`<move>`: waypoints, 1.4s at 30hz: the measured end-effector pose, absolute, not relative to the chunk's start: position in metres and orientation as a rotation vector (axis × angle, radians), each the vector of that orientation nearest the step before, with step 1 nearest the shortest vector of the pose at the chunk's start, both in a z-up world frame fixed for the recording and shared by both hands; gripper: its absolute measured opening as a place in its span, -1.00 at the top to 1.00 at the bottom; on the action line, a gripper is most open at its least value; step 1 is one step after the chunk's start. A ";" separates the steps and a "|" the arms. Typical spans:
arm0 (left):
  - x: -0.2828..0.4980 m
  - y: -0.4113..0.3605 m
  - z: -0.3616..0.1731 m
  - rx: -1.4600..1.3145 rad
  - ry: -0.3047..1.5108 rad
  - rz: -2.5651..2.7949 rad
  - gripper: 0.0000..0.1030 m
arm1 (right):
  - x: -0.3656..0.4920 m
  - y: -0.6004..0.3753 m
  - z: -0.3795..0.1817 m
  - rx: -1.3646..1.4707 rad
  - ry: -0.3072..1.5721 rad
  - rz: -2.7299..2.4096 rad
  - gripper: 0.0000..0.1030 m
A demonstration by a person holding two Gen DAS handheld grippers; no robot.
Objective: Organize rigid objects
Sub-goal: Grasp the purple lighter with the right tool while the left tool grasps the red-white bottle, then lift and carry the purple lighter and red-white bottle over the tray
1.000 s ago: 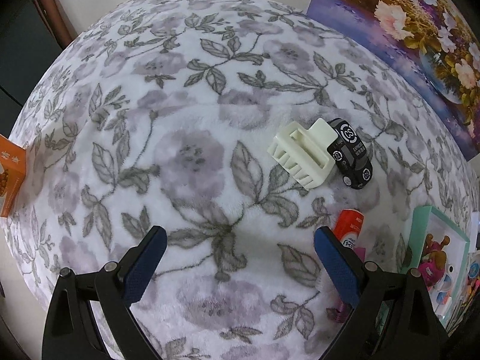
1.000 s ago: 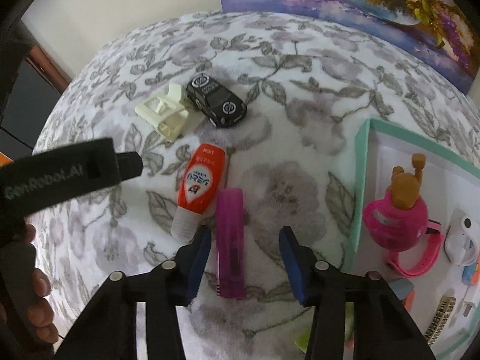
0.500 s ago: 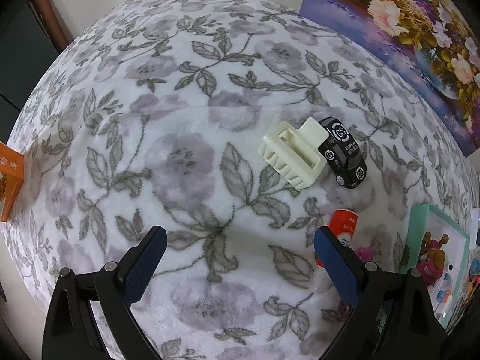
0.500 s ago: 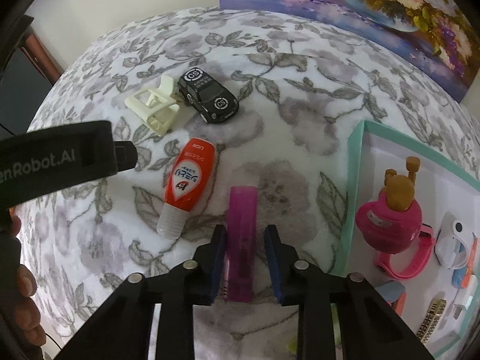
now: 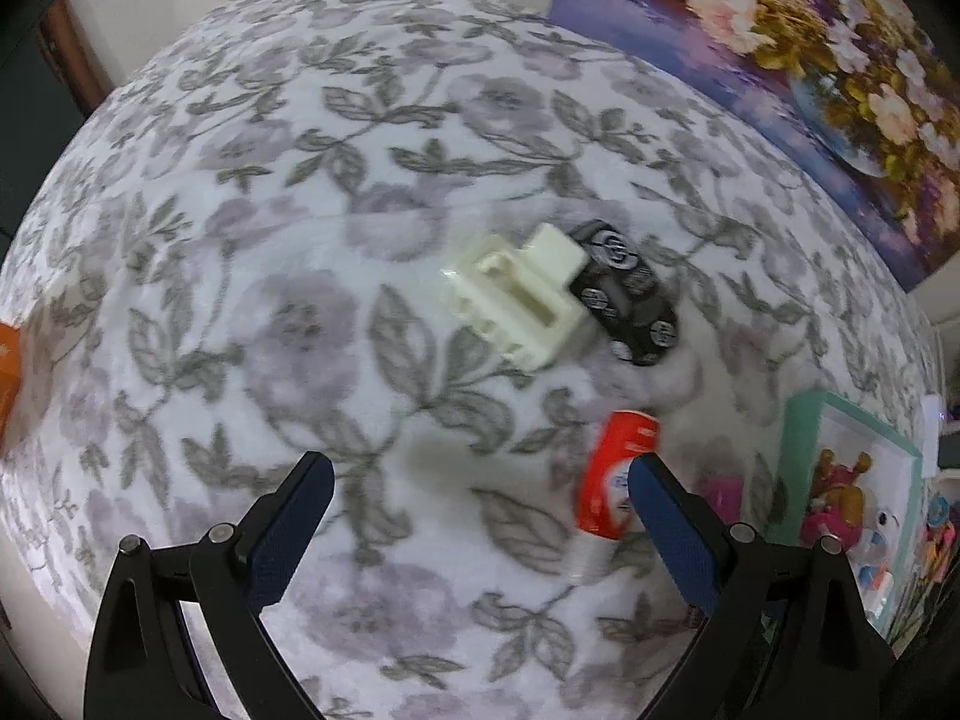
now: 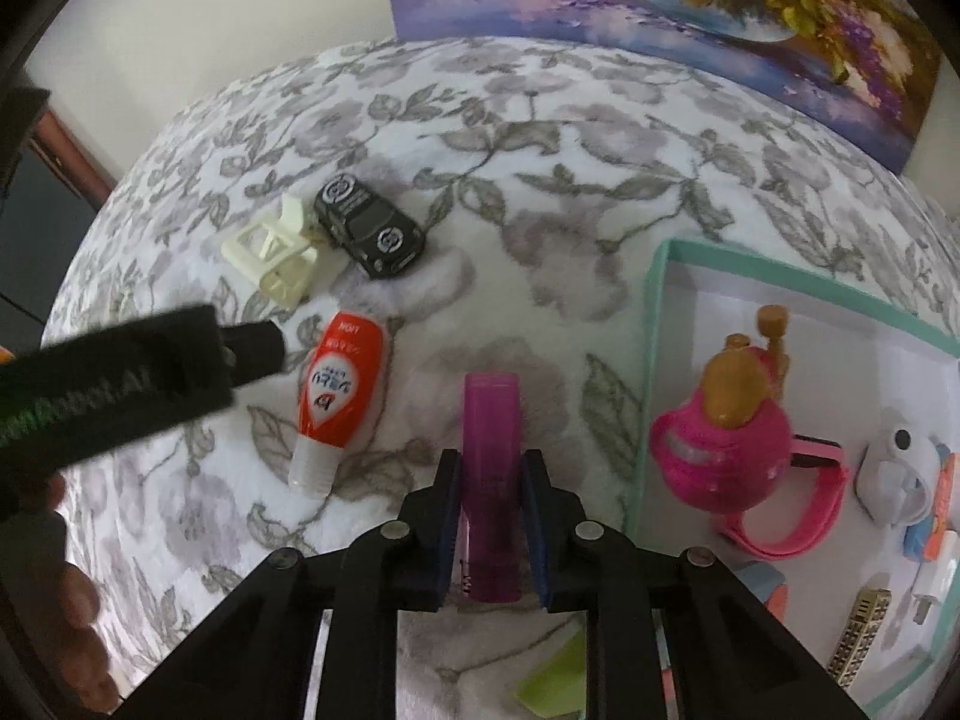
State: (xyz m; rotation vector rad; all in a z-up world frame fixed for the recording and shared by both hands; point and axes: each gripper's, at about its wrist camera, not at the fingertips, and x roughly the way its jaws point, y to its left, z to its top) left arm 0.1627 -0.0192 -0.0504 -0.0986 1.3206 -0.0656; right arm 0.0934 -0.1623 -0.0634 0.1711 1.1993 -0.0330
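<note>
While the left gripper (image 5: 480, 480) hung spread over bare blanket at lower centre, the right gripper (image 6: 491, 471) pinched the purple tube (image 6: 489, 438), its long axis running up-frame, the tray (image 6: 654, 372) just right.

Both cameras ride just behind their own fingers and look steeply down, from close above, at a floral blanket (image 5: 312, 228), with a flower painting (image 6: 690, 12) at the top right edge of each view. The left wrist view sits further left; the right wrist view takes in more of the teal-rimmed tray (image 6: 654, 360). Both views share the cream plastic clip (image 5: 516, 300), the black toy car (image 6: 372, 225) and the orange tube (image 6: 342, 384).
</note>
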 end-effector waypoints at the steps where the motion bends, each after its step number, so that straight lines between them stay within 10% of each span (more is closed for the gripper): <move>1: 0.163 -0.023 -0.051 -0.099 1.321 -0.080 -0.91 | 0.093 -0.165 -0.062 0.177 1.195 -0.034 0.59; 9: 0.164 -0.061 -0.057 -0.059 1.320 -0.142 -0.84 | 0.094 -0.177 -0.054 0.206 1.183 -0.032 0.59; 25: 0.153 -0.092 -0.080 -0.014 1.358 -0.185 0.51 | 0.090 -0.178 -0.056 0.229 1.188 -0.035 0.59; 42: 0.129 -0.079 -0.034 -0.025 1.273 -0.191 0.59 | 0.068 -0.184 -0.024 0.287 1.127 -0.030 0.59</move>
